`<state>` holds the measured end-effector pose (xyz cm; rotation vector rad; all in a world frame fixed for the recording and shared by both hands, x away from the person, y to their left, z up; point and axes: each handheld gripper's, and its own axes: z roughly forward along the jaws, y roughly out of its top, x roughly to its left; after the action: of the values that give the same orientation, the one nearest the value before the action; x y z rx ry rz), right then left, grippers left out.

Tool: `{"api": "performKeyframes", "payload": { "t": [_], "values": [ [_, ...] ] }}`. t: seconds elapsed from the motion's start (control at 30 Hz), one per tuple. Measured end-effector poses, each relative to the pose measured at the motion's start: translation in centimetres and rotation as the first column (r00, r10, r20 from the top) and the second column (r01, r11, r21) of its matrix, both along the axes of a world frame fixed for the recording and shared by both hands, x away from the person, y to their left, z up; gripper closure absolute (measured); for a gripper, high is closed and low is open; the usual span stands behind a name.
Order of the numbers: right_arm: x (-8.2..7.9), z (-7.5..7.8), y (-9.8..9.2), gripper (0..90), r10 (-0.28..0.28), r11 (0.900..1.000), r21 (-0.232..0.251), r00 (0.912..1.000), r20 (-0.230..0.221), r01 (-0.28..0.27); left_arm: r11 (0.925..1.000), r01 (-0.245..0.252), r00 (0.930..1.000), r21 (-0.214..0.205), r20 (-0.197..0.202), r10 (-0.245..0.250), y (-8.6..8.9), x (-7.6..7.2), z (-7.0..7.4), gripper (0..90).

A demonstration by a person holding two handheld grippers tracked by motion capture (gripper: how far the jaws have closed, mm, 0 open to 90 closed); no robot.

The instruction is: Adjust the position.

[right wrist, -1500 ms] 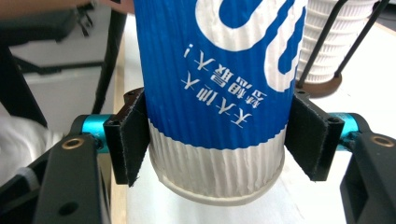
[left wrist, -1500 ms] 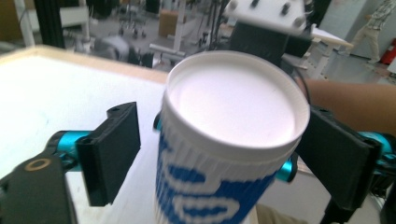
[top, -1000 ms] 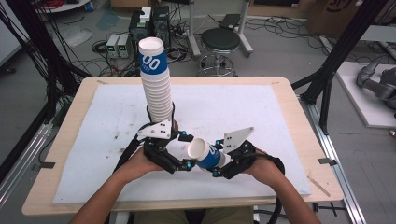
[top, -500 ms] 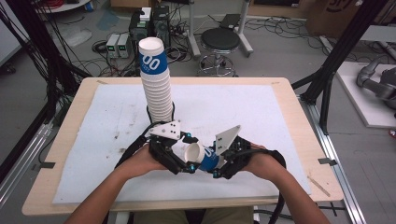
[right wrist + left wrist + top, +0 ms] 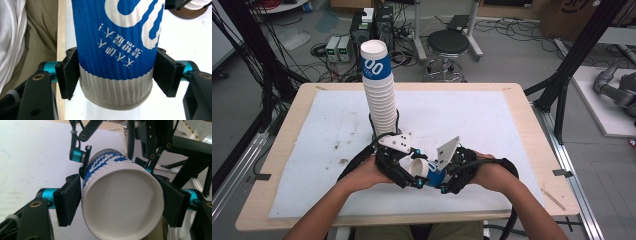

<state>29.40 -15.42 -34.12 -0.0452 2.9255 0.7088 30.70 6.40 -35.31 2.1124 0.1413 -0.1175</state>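
we hold one cup (image 5: 426, 172) lying on its side just above the near middle of the tabletop (image 5: 512, 125), between both hands. the right hand-held gripper (image 5: 447, 175) clamps the blue body near the base, its pads tight against both sides of the cup (image 5: 115, 50). the left hand-held gripper (image 5: 404, 167) has just been closing, and its pads now sit against the rim end of the cup (image 5: 120, 202), so it grips too. the tall stack (image 5: 379, 95) stands upright farther off, left of centre, well apart from the held cup.

we judge the work to be about mid-step: the cup is caught at both ends, perhaps to pull nested cups apart or to pass it from hand to hand, and it is not yet on the stack. which of these follows we cannot tell.

compared with a second ago, the left jaws stood wide around the rim and now are narrow on it; both hands have drawn a little closer together, and the stack has not moved.
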Motion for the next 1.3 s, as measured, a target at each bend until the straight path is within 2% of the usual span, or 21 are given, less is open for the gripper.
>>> {"api": "performKeyframes", "payload": {
  "t": [0.13, 0.23, 0.3, 0.33, 0.37, 0.4, 0.53, 0.57, 0.6, 0.67, 0.8, 0.9, 0.93, 0.97, 1.0, 1.03, 1.07, 1.1, 1.2, 1.23, 1.3],
  "values": [
    [0.0, 0.0, -0.1, 29.1, 0.0, 0.9999, -0.012, 1.0, 0.0, 0.0, 1.0, -0.001, 0.9998, 0.008, 0.02, 0.0, 0.1, -0.1, -0.1, 28.5],
    [0.0, 0.0, -0.4, 25.2, 0.005, 0.9999, 0.009, 1.0, 0.0, -0.005, 1.0, -0.007, 0.9996, -0.007, 0.026, 0.007, 0.2, -0.1, -0.2, 29.4],
    [0.2, -0.1, -0.6, 21.5, -0.005, 0.999, 0.044, 1.0, 0.002, 0.005, 0.9992, -0.016, 0.9993, -0.037, 0.034, 0.017, 0.6, -0.1, -0.4, 29.5],
    [0.1, -0.1, -0.8, 20.4, -0.028, 0.9965, 0.079, 0.9996, -0.003, 0.028, 0.9992, -0.016, 0.9993, -0.037, 0.034, 0.017, 0.6, -0.1, -0.4, 29.4],
    [0.2, -0.1, -1.0, 20.4, -0.037, 0.9924, 0.117, 0.9992, -0.018, 0.039, 0.9977, -0.013, 0.9994, -0.067, 0.03, 0.015, 0.8, 0.0, -0.5, 29.4],
    [0.2, 0.0, -1.2, 20.4, -0.04, 0.9876, 0.151, 0.9988, -0.028, 0.043, 0.9969, -0.015, 0.9994, -0.078, 0.029, 0.017, 1.0, 0.0, -0.6, 29.4],
    [0.2, 0.4, -2.0, 20.4, -0.053, 0.963, 0.263, 0.998, -0.034, 0.06, 0.992, -0.025, 0.9993, -0.124, 0.025, 0.028, 1.5, 0.0, -0.9, 29.4],
    [0.2, 0.5, -2.2, 20.4, -0.059, 0.9559, 0.286, 0.9977, -0.033, 0.066, 0.992, -0.025, 0.9993, -0.124, 0.025, 0.028, 1.5, 0.0, -0.9, 29.3],
    [0.2, 0.5, -2.4, 20.4, -0.066, 0.9475, 0.311, 0.9973, -0.033, 0.073, 0.9879, -0.031, 0.9992, -0.152, 0.021, 0.034, 1.8, 0.1, -1.1, 29.4],
    [0.2, 0.6, -2.8, 20.4, -0.07, 0.9285, 0.363, 0.9969, -0.036, 0.078, 0.9842, -0.044, 0.9986, -0.172, 0.023, 0.048, 2.2, 0.1, -1.2, 29.3],
    [0.0, 0.7, -3.6, 20.4, -0.097, 0.8942, 0.436, 0.9947, -0.033, 0.102, 0.9782, -0.057, 0.9979, -0.2, 0.019, 0.062, 2.7, 0.2, -1.5, 29.3],
    [0.0, 0.6, -4.2, 20.4, -0.12, 0.8628, 0.49, 0.992, -0.038, 0.123, 0.9747, -0.063, 0.9974, -0.215, 0.02, 0.069, 2.9, 0.2, -1.8, 29.3],
    [0.0, 0.6, -4.2, 20.4, -0.12, 0.8628, 0.49, 0.992, -0.038, 0.123, 0.9747, -0.063, 0.9974, -0.215, 0.02, 0.069, 2.9, 0.2, -1.8, 29.3],
    [-0.1, 0.5, -4.5, 20.4, -0.137, 0.8468, 0.514, 0.9897, -0.041, 0.138, 0.97, -0.073, 0.9968, -0.232, 0.013, 0.078, 3.1, 0.2, -2.0, 29.3],
    [-0.1, 0.4, -4.7, 20.4, -0.143, 0.8401, 0.523, 0.9887, -0.044, 0.145, 0.97, -0.073, 0.9968, -0.232, 0.013, 0.078, 3.1, 0.2, -2.0, 29.3],
    [-0.1, 0.4, -4.7, 20.4, -0.143, 0.8401, 0.523, 0.9887, -0.044, 0.145, 0.9685, -0.073, 0.9968, -0.238, 0.013, 0.078, 3.2, 0.2, -2.1, 29.3],
    [-0.1, 0.2, -5.0, 20.4, -0.157, 0.8292, 0.536, 0.9864, -0.048, 0.158, 0.9679, -0.071, 0.9968, -0.241, 0.017, 0.078, 3.3, 0.3, -2.2, 29.3],
    [-0.1, 0.2, -5.0, 20.4, -0.157, 0.8292, 0.536, 0.9864, -0.048, 0.158, 0.9667, -0.075, 0.9964, -0.245, 0.019, 0.082, 3.3, 0.3, -2.3, 29.3],
    [-0.3, -0.2, -5.4, 20.4, -0.171, 0.8146, 0.553, 0.9835, -0.059, 0.175, 0.9623, -0.081, 0.9961, -0.26, 0.014, 0.087, 3.6, 0.3, -2.5, 29.3],
    [-0.4, -0.5, -5.6, 20.4, -0.186, 0.8021, 0.566, 0.9805, -0.065, 0.189, 0.9613, -0.085, 0.9957, -0.262, 0.014, 0.092, 3.6, 0.3, -2.6, 29.3],
    [-0.4, -0.6, -5.8, 20.4, -0.189, 0.798, 0.571, 0.9797, -0.067, 0.193, 0.9597, -0.086, 0.9955, -0.267, 0.015, 0.094, 3.8, 0.4, -2.7, 29.3]
  ]
}}
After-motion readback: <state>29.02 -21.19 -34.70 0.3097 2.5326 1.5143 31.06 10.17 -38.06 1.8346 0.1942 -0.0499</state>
